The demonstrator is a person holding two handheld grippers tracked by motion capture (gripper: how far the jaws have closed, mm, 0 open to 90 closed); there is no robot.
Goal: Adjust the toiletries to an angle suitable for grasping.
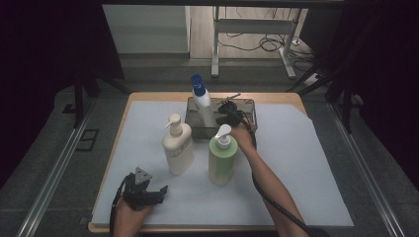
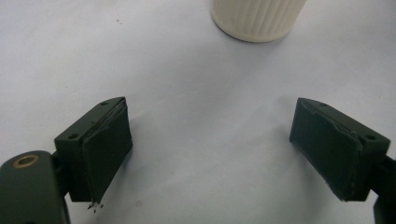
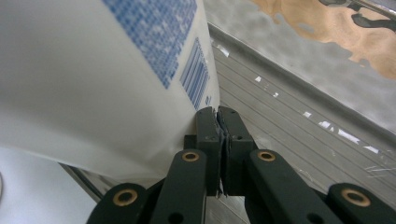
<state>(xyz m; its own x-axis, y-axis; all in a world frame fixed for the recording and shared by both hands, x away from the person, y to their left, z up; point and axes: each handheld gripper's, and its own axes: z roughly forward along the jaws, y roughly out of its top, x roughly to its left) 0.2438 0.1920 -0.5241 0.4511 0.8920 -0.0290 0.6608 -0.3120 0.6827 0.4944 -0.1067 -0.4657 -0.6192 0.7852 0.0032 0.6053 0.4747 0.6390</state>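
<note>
A white bottle with a blue cap (image 1: 202, 106) stands in a metal tray (image 1: 248, 103) at the back of the table. My right gripper (image 1: 228, 109) is inside the tray, just right of that bottle. In the right gripper view its jaws (image 3: 217, 112) are shut together with nothing between them, pressed beside the bottle's labelled wall (image 3: 93, 79) above the tray's ribbed floor (image 3: 289, 130). My left gripper (image 1: 157, 191) rests near the front left edge, open and holding nothing (image 2: 210, 149). It points toward a cream pump bottle (image 1: 178, 150), whose base (image 2: 257, 18) is ahead of it.
A green pump bottle (image 1: 221, 160) stands right of the cream one, close to my right forearm. A white sheet (image 1: 306, 168) covers the wooden table. Dark curtains, rails and a desk frame lie beyond the table.
</note>
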